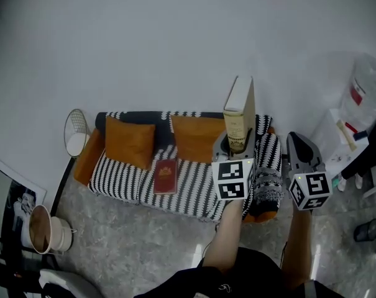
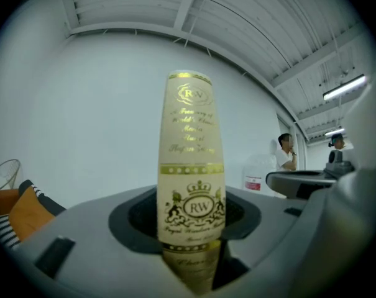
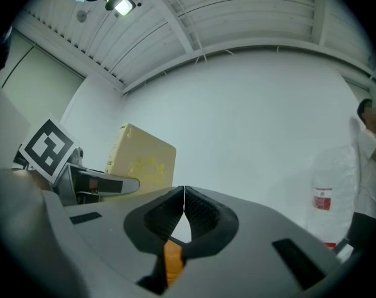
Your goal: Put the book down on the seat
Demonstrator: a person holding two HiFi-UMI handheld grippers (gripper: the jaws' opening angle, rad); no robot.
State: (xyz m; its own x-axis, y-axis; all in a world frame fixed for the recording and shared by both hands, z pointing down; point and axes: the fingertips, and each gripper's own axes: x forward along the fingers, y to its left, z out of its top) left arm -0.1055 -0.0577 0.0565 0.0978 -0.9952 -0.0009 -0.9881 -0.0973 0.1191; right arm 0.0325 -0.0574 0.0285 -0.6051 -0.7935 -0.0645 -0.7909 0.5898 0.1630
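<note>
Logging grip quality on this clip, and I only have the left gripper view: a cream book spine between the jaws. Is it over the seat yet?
Observer: Head view shows the cream book upright in the left tool, at the right end of the striped seat, not set down.
Operator: Anything on the seat?
Observer: A red book lies flat near its middle.
Operator: The other tool?
Observer: The right tool is shut and empty.
</note>
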